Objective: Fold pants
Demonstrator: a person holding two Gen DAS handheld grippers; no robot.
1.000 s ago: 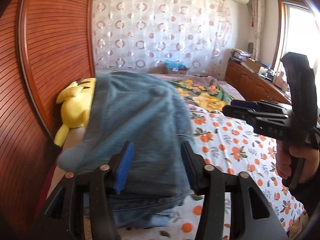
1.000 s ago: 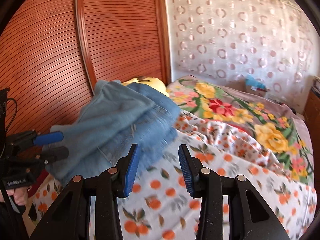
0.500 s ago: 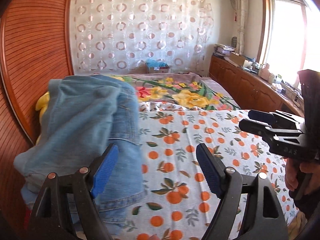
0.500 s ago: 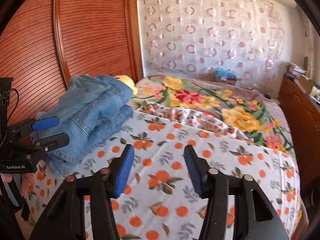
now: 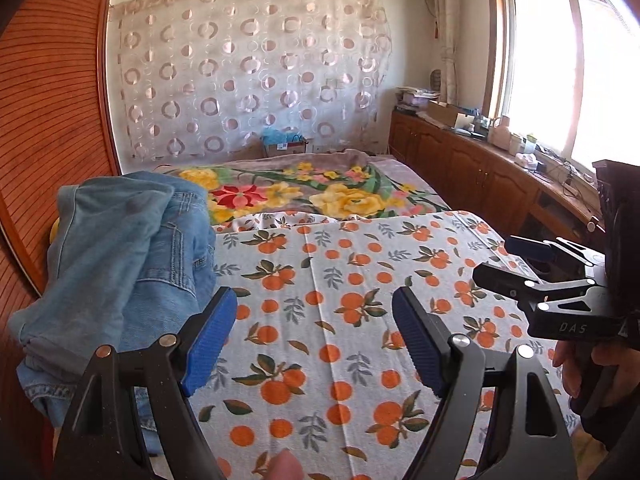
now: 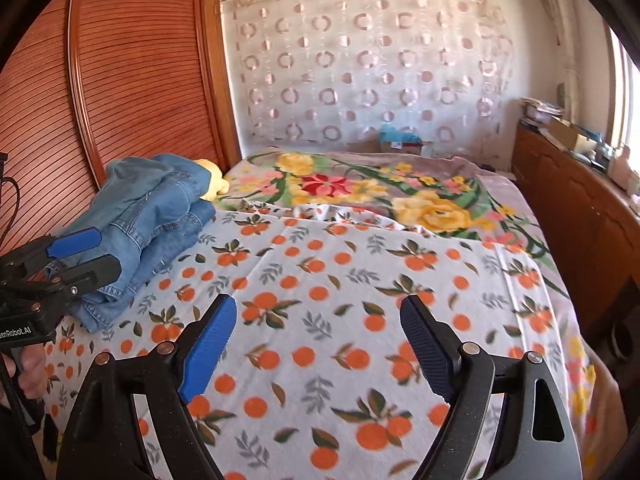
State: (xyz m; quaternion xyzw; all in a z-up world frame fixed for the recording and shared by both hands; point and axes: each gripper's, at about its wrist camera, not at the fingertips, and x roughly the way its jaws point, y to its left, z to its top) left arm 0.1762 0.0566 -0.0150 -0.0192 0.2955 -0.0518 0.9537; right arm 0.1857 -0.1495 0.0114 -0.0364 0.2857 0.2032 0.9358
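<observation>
Folded blue denim pants (image 5: 120, 264) lie in a pile at the bed's left edge by the wooden headboard; they show in the right wrist view too (image 6: 152, 220). My left gripper (image 5: 314, 338) is open over the orange-print sheet, just right of the pile, nothing between its blue pads. My right gripper (image 6: 318, 346) hovers over the middle of the sheet, its jaws opening wide and nothing between them. Each gripper appears in the other's view: the right one (image 5: 516, 260) at the right edge, the left one (image 6: 84, 252) in front of the pants.
The bed carries an orange-print sheet (image 6: 360, 280) over a floral blanket (image 6: 400, 192). A yellow plush toy (image 6: 214, 180) peeks out behind the pants. Wooden headboard (image 6: 132, 80) at left, low wooden cabinets (image 5: 480, 176) with clutter along the right under a window.
Both grippers have drawn away from the pants to the right and opened wider. The pants lie released on the pile at the bed's left.
</observation>
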